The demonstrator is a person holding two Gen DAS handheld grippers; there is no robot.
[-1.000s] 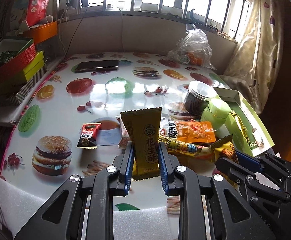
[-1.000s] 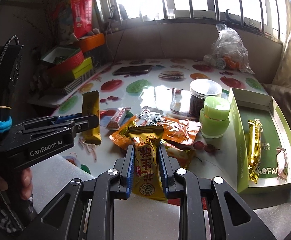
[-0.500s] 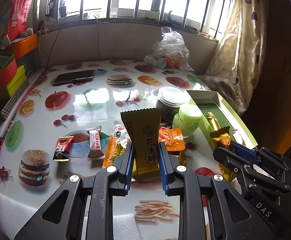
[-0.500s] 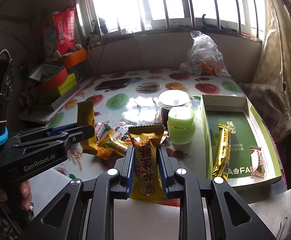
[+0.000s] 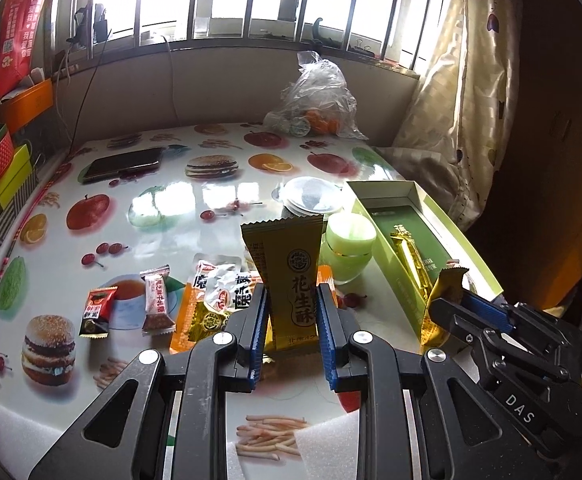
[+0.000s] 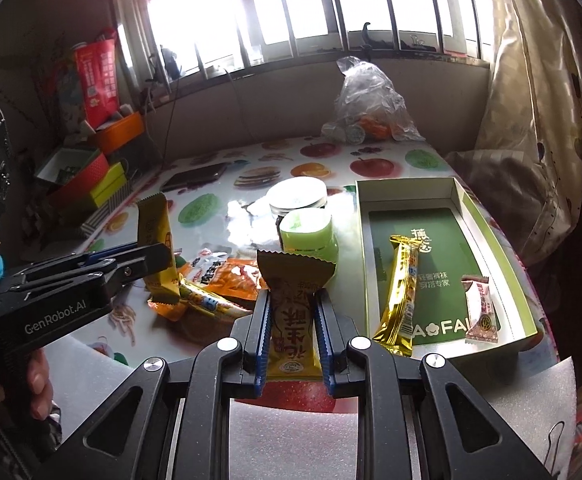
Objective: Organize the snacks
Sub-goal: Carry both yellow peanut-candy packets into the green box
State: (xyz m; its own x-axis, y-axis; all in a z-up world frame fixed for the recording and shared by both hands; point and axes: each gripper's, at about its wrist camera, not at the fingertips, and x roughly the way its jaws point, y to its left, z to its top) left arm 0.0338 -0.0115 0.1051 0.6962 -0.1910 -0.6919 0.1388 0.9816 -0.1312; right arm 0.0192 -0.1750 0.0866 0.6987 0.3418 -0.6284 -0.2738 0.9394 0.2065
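Note:
My left gripper (image 5: 291, 308) is shut on a dark yellow peanut-crisp packet (image 5: 291, 276), held upright above the table's near edge. My right gripper (image 6: 291, 312) is shut on a golden peanut-crisp packet (image 6: 295, 312), also upright. The right gripper shows at the lower right of the left wrist view (image 5: 451, 308). The green box (image 6: 491, 236) lies open at the right and holds a gold bar (image 6: 401, 292) and a small pink packet (image 6: 479, 308). Loose snacks (image 5: 211, 304) lie on the table left of centre.
A green jar (image 6: 309, 236) and a white-lidded jar (image 6: 297, 196) stand left of the box. A phone (image 5: 123, 162) and a plastic bag (image 5: 317, 100) lie at the back. Stacked boxes (image 6: 83, 176) stand at the left edge. White foam (image 6: 291, 432) covers the near edge.
Both grippers have moved right toward the green box, each still holding its packet. The box and jars now sit closer in both views.

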